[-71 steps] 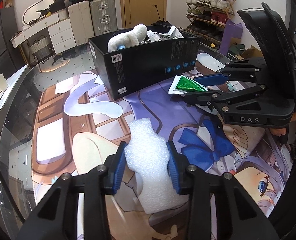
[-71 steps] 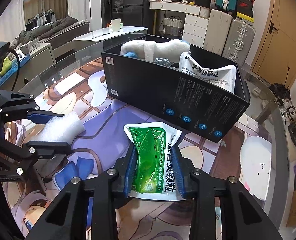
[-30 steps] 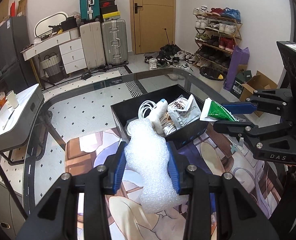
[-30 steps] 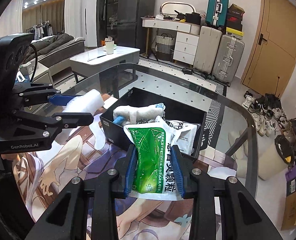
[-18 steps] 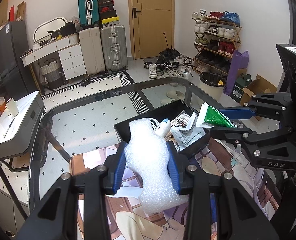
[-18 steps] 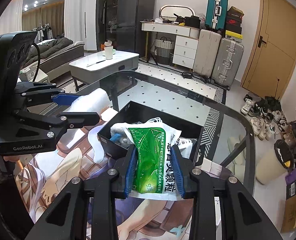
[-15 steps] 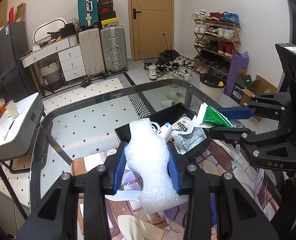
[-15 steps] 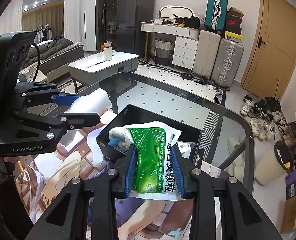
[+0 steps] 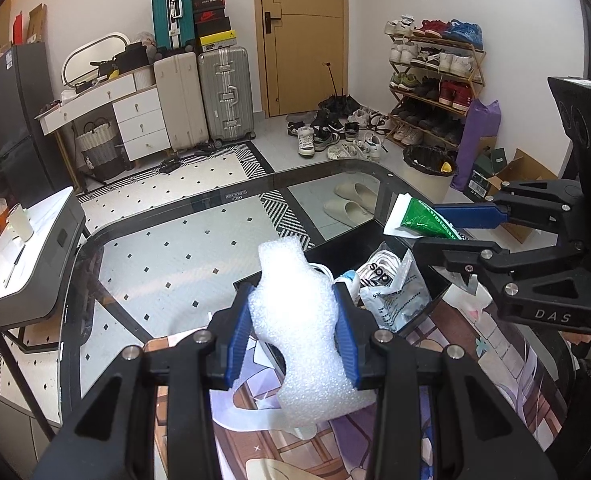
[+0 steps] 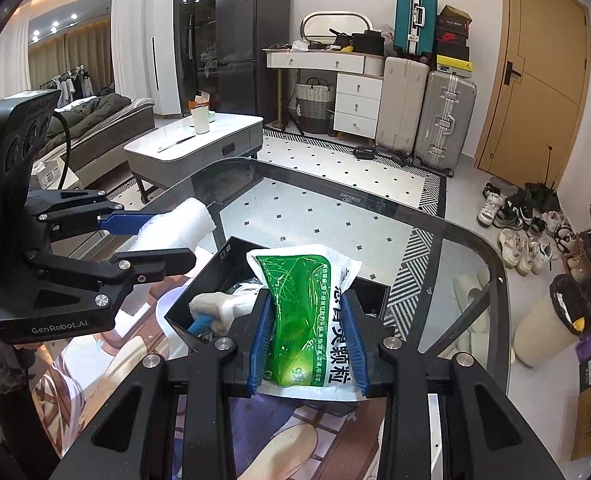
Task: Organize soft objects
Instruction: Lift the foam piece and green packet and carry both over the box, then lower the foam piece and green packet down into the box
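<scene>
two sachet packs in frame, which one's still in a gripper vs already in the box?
The green-and-white pack is clamped in the right gripper, held above the black box. The grey-white pack already lies inside the box, loose.

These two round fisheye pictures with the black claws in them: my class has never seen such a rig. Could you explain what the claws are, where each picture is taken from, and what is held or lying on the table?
The claws are hand-held grippers, not a robot: a person carries one in each hand. Each has two fingers with blue pads and a small fisheye camera looking forward along them, which is why the room curves.

The left wrist picture looks along the left gripper, which is shut on a white foam piece. The right gripper appears at its right edge.

The right wrist picture looks along the right gripper, shut on a green and white packet with Chinese print. The left gripper and foam show at its left.

Both are held in the air above a glass table partly covered by an illustrated mat. On it stands an open black box that already holds a plush toy, a white cable and another packet.
</scene>
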`<state>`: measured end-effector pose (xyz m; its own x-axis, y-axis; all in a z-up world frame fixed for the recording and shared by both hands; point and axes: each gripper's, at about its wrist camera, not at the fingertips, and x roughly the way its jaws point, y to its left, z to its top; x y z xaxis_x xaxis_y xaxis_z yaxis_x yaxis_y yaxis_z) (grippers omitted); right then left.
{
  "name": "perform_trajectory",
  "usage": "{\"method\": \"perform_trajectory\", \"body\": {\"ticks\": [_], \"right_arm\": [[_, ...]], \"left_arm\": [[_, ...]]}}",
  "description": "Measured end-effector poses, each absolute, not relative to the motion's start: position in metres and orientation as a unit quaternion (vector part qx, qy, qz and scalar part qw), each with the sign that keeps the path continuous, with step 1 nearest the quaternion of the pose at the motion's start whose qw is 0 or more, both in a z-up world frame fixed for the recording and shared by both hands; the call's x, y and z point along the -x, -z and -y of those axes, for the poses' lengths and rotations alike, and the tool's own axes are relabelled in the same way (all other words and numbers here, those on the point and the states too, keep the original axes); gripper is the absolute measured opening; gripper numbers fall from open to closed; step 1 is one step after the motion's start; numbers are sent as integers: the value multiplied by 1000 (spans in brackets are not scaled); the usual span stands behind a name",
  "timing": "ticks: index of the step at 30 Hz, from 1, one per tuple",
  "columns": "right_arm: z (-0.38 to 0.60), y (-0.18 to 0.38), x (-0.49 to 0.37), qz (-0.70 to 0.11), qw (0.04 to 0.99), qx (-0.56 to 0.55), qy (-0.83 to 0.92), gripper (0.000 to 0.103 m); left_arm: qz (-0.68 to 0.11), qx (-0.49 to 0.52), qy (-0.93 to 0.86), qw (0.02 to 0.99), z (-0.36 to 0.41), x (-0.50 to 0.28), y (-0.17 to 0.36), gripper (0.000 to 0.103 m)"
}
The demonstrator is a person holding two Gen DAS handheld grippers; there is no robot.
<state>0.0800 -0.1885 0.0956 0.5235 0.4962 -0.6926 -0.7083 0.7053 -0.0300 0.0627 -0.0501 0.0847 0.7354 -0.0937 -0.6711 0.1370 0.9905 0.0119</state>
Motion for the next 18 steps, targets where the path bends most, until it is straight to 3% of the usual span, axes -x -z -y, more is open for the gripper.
{"method": "perform_trajectory", "body": {"ticks": [18], "right_arm": [[179,-69,-127,-372,849,149,-343,34]], "left_arm": [[-383,-11,67,921,41,-106,-58,37]]}}
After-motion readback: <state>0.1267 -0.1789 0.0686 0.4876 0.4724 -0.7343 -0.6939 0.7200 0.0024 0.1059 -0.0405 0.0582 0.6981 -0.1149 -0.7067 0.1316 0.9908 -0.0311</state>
